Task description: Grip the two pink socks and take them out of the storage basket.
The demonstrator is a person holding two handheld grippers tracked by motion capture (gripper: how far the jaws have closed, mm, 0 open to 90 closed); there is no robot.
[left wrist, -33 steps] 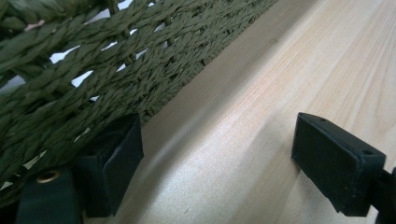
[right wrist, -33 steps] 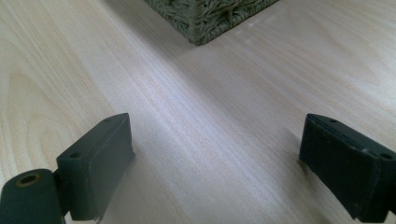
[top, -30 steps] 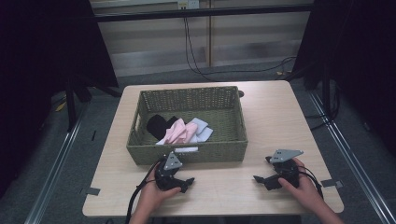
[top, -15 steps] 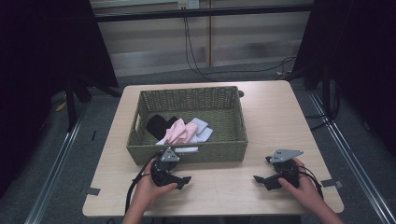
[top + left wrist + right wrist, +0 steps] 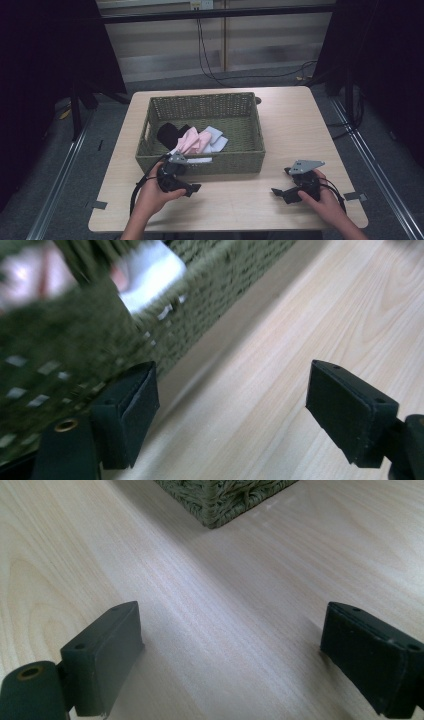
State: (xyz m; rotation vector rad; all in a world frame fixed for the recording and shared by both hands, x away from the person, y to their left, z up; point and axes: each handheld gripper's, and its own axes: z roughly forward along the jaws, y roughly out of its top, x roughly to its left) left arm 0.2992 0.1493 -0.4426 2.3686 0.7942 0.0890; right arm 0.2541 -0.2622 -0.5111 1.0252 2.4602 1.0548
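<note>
A green woven basket stands in the middle of the wooden table. Inside lie a black cloth, a pink cloth and a white cloth. My left gripper is held just in front of the basket's near wall, open and empty. In the left gripper view, the left gripper has the basket wall by its left jaw, and a white cloth hangs over the rim. My right gripper rests open near the front right. In the right gripper view, the right gripper faces bare wood and the basket corner.
Bare tabletop runs to the right of the basket and along the front edge. Black cables hang behind the table. Dark curtains stand on both sides, and floor rails run alongside the table.
My left gripper has shifted slightly left and closer to the basket's near wall, turning as it went. The right gripper has stayed put.
</note>
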